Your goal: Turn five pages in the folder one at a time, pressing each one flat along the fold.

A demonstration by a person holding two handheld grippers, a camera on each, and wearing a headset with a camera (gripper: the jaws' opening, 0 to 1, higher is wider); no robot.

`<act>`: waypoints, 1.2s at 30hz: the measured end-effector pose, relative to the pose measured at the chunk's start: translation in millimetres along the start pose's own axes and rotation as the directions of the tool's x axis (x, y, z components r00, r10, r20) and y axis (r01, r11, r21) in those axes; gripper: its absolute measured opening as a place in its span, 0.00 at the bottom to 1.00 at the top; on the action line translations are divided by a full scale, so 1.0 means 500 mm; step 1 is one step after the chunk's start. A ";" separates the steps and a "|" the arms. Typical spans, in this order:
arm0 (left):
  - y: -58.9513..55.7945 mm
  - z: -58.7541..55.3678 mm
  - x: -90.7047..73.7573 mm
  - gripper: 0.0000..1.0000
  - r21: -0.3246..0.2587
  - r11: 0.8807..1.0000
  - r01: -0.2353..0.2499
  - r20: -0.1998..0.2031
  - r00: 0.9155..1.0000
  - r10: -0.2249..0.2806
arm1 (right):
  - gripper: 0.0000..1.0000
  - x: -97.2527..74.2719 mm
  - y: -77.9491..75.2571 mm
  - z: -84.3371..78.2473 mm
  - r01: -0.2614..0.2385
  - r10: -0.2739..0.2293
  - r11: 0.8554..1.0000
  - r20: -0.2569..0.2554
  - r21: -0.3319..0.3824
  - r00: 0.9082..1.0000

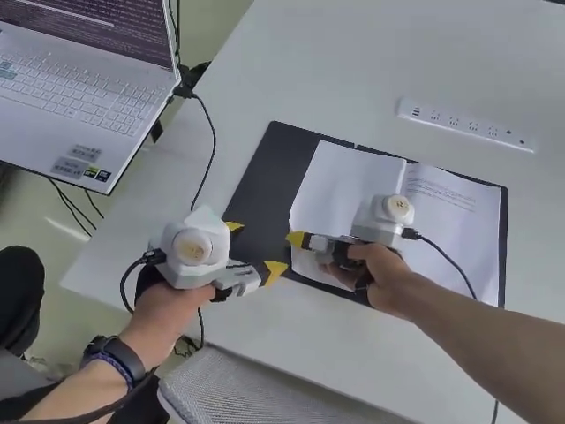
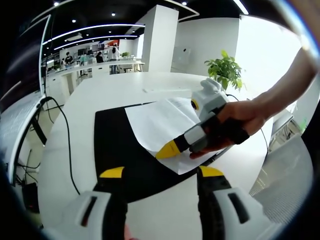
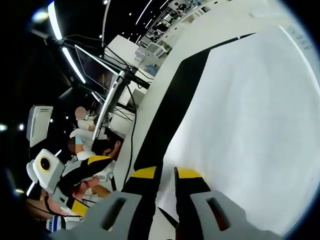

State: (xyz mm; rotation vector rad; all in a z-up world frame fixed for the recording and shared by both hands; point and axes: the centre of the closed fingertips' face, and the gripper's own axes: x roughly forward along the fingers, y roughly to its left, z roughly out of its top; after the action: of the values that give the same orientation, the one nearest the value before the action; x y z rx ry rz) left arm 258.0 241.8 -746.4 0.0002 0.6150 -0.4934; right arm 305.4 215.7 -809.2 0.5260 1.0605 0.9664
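Note:
A black folder [image 1: 260, 190] lies open on the white table, with a printed page [image 1: 455, 221] flat on its right side. A white page [image 1: 340, 190] is lifted and bowed over toward the left cover. My right gripper [image 1: 297, 239] is shut on that page's lower left edge; in the right gripper view its yellow tips [image 3: 166, 173] pinch the sheet [image 3: 240, 115]. My left gripper [image 1: 255, 250] hovers open just off the folder's near left edge, holding nothing. In the left gripper view its jaws [image 2: 161, 173] stand wide apart, facing the folder [image 2: 117, 150] and the right gripper [image 2: 170, 148].
An open laptop [image 1: 71, 79] sits at the far left, with a black cable [image 1: 210, 132] running along the table beside the folder. A white power strip [image 1: 465, 125] lies beyond the folder. The table's near edge [image 1: 291, 353] is close, with a grey chair [image 1: 247, 393] below it.

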 end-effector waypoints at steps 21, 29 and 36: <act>-0.015 0.047 0.060 0.29 0.050 0.996 0.076 0.003 0.997 -0.076 | 0.28 -0.159 0.006 0.090 -0.031 0.052 0.993 0.176 -0.117 0.983; -0.027 0.028 0.096 0.17 0.106 0.988 0.109 -0.049 0.993 -0.104 | 0.28 -0.244 0.004 0.116 0.030 0.006 0.990 0.245 -0.140 0.970; -0.033 -0.021 0.119 0.09 0.115 0.987 0.109 -0.130 0.987 -0.094 | 0.28 -0.285 -0.009 0.111 0.080 -0.039 0.987 0.275 -0.141 0.961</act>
State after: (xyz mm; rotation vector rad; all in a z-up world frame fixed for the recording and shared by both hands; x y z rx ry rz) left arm 286.8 202.4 -785.3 0.1165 0.7085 -0.6327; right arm 335.0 95.1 -719.7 0.4836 0.7461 0.8843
